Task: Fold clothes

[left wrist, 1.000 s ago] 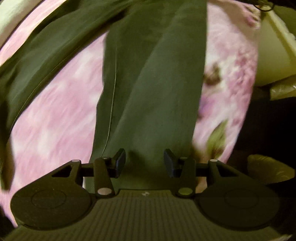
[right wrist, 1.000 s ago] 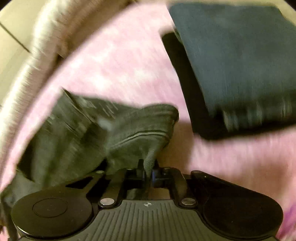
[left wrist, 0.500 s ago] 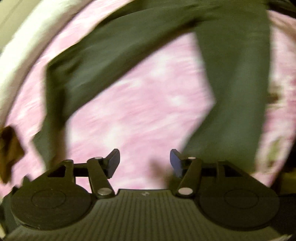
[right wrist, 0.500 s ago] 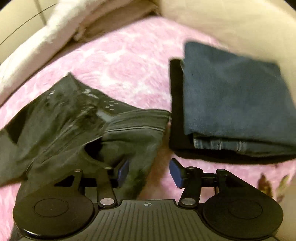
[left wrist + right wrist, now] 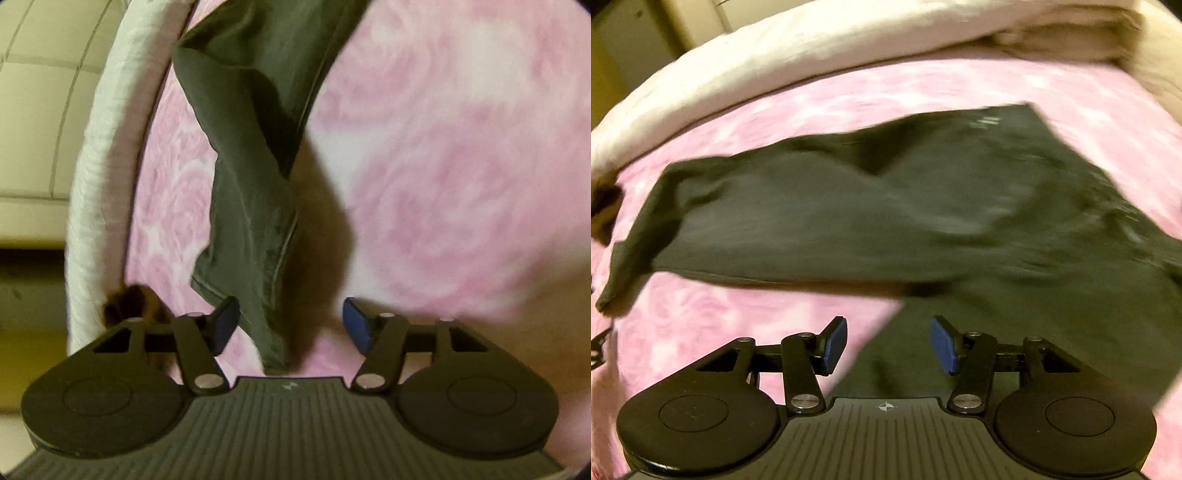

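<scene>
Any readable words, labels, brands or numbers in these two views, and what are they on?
No readable text in either view.
Pale marks on the dark trousers, near their far edge: too blurred to read.
Small emblem on the left claw body: a symbol, no letters.
Crosshair mark on the right claw body: a symbol, no letters.
Pink blanket: only a floral pattern.

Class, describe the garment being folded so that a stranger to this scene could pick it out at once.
Start at the pink rose-patterned blanket, bordered on its far side by a cream quilt. Spread across the blanket lies a pair of dark olive-grey trousers, its legs running leftward. It is the only dark garment there, far darker than the bedding.
</scene>
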The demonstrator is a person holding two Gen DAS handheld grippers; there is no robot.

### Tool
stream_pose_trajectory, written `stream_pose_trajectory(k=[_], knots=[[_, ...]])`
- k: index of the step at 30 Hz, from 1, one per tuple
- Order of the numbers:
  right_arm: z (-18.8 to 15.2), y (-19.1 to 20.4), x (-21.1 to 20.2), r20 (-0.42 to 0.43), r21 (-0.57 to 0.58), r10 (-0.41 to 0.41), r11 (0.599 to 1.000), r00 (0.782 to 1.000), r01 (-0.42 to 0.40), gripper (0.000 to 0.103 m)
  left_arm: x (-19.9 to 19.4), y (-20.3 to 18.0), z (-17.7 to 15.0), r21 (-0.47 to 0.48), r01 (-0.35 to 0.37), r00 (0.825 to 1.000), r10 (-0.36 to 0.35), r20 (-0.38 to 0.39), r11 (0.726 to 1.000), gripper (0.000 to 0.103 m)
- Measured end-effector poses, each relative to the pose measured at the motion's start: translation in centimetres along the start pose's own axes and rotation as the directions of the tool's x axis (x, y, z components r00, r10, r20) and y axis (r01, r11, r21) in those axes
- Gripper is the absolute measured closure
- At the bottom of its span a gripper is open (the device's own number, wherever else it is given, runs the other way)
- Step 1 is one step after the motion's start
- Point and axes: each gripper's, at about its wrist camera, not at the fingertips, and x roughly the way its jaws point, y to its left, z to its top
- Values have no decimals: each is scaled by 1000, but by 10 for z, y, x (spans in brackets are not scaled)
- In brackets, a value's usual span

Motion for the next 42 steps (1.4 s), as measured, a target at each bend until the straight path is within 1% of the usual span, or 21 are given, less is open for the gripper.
stream_pose_trajectory(k=[1,3,4,5,7,9,10,12,13,14,16,18,21,23,25,27,30,33,37,39,42], knots=[[2,13,7,-4,-17,4,1000,1000,-4,49,7,3,-4,3,-3,1000,3,10,1000,100],[6,38,18,-11,-57,6,998,1000,-7,49,1,26,-17,-68,-14,1000,16,26,998,100],[8,50,24,-14,-76,7,997,1000,-8,49,-7,43,-27,-107,-46,999,48,17,993,100],[9,63,29,-17,-96,8,995,1000,-10,49,-17,62,-38,-145,-86,996,87,1,986,100],[12,76,35,-27,-124,11,992,1000,-14,49,-32,89,-59,-208,-113,993,105,-48,972,100],[14,87,39,-37,-149,13,989,999,-19,49,-38,88,-70,-176,-86,995,76,-66,981,100],[15,92,41,-42,-161,14,987,999,-21,49,-36,79,-74,-143,-46,996,35,-79,989,97],[17,103,46,-52,-185,16,982,998,-26,49,-30,60,-84,-81,52,991,-61,-119,995,87],[18,108,48,-58,-197,17,980,998,-28,49,-27,50,-89,-51,102,984,-108,-141,994,72],[19,113,50,-63,-209,18,977,998,-31,49,-28,45,-93,-59,137,978,-144,-153,989,65],[20,118,49,-67,-224,23,974,997,-38,49,-34,40,-102,-115,197,963,-214,-161,974,65],[19,118,47,-72,-234,28,971,997,-44,49,-45,43,-109,-210,234,954,-266,-140,949,65],[15,113,51,-94,-210,32,976,995,-51,49,-59,50,-112,-365,262,944,-315,-94,894,62],[9,107,60,-144,-176,32,983,989,-57,49,-66,52,-111,-446,284,936,-347,-65,849,61],[4,101,71,-205,-133,26,990,978,-55,49,-73,44,-103,-476,315,926,-375,-33,821,61],[-2,94,71,-222,-99,24,994,975,-47,49,-83,35,-93,-474,339,922,-387,-4,813,61],[-14,83,48,-188,-96,27,994,982,-46,48,-97,21,-74,-459,376,913,-405,39,805,58],[-30,55,18,-160,-69,-12,998,987,1,48,-114,5,-57,-439,410,904,-420,79,799,55],[-47,-11,-22,-112,31,-110,993,988,114,48,-153,-30,-31,-388,453,890,-437,133,803,50],[-54,-52,-38,-108,98,-151,982,983,162,48,-169,-49,-15,-374,494,867,-474,153,785,46],[-62,-104,-53,-117,124,-160,977,980,174,48,-183,-76,7,-370,502,861,-493,128,782,43]])
